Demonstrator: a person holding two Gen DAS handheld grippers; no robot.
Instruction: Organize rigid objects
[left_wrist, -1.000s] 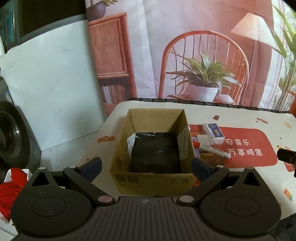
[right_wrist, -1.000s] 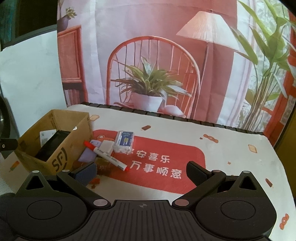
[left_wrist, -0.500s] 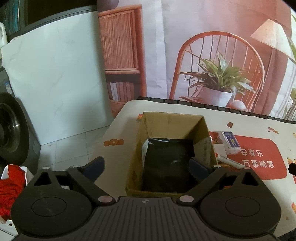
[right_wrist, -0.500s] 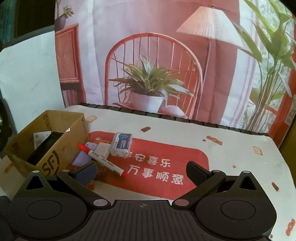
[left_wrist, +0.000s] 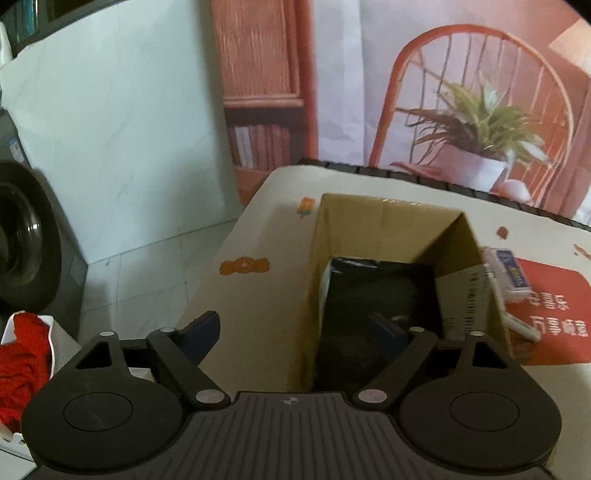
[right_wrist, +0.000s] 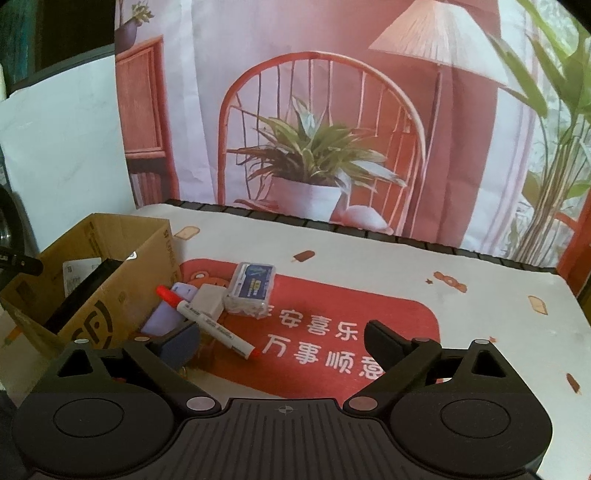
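An open cardboard box (left_wrist: 369, 229) stands at the table's left end with a black flat item (left_wrist: 380, 288) inside. My left gripper (left_wrist: 293, 330) straddles the box's left wall, its right finger inside the box and its left finger outside. The jaws are closing, and the pads do not touch the wall. In the right wrist view, the box (right_wrist: 96, 325) is at the left. Beside it lie a white marker with red ends (right_wrist: 210, 323), a purple item (right_wrist: 162, 317), a small white block (right_wrist: 208, 301) and a clear case with a blue label (right_wrist: 253, 288). My right gripper (right_wrist: 282, 343) hovers over the marker's lower end, jaws closing, touching nothing.
A cream tablecloth with a red panel (right_wrist: 369, 317) covers the table, whose far edge (right_wrist: 406, 238) meets a printed backdrop. Left of the table are a white board (left_wrist: 110, 147), a washing machine (left_wrist: 22, 251) and a basket holding red cloth (left_wrist: 22, 362).
My left gripper has moved left and down, from bracketing the whole box to straddling its left wall, with narrower jaws. My right gripper has dropped closer to the marker, its jaws slightly narrower.
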